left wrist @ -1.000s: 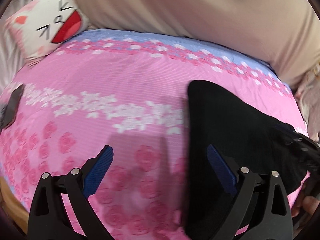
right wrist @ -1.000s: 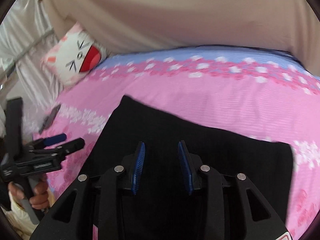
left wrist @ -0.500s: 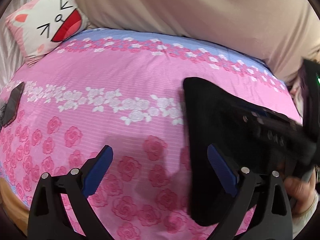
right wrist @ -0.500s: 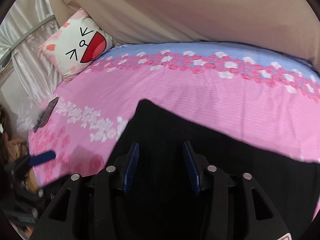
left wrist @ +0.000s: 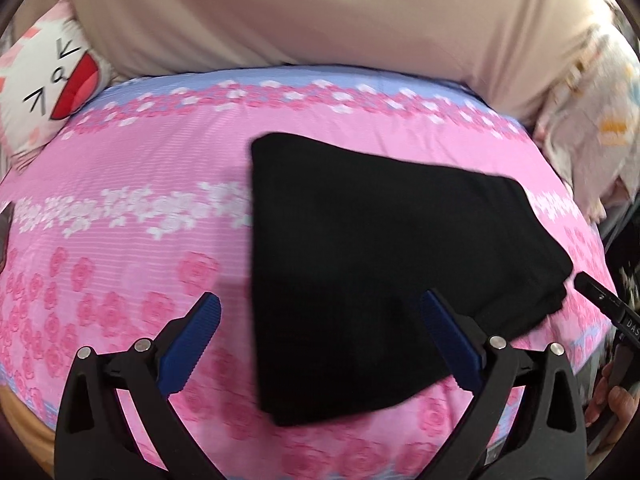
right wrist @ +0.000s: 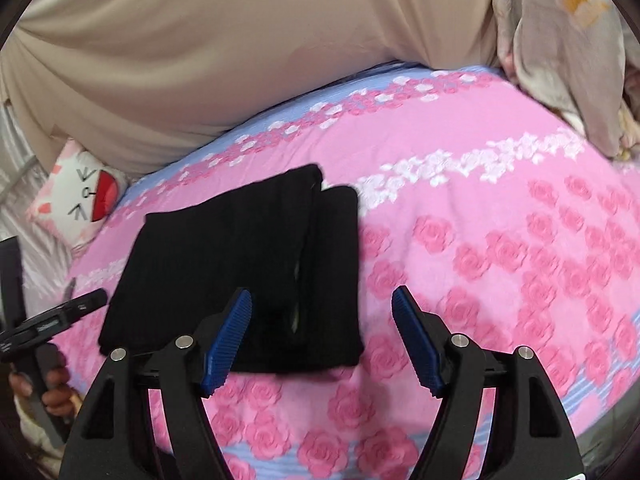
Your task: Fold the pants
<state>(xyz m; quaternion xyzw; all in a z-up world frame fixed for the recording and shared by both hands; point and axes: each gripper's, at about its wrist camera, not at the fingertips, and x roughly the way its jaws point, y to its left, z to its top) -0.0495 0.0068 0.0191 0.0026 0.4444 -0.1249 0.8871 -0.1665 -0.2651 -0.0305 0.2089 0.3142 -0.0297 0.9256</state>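
Note:
The black pants (left wrist: 380, 264) lie folded into a flat rectangle on the pink floral bedsheet (left wrist: 132, 184). In the right wrist view the pants (right wrist: 240, 264) show stacked layers with a fold seam down the middle. My left gripper (left wrist: 320, 344) is open and empty, above the pants' near left edge. My right gripper (right wrist: 322, 336) is open and empty, pulled back near the pants' near right corner. The left gripper's tip (right wrist: 76, 308) shows at the left of the right wrist view; the right gripper's tip (left wrist: 600, 296) shows at the right of the left wrist view.
A white cat-face pillow (left wrist: 48, 88) lies at the bed's far left, also seen in the right wrist view (right wrist: 80, 196). A beige cloth (left wrist: 320, 16) covers the back. Pale bedding (right wrist: 560, 40) is heaped at the far right. A dark object (left wrist: 4, 240) lies at the bed's left edge.
My right gripper has opened wide and pulled back off the pants. Both views have drawn back, so the whole folded pants now show. The left gripper has stayed open.

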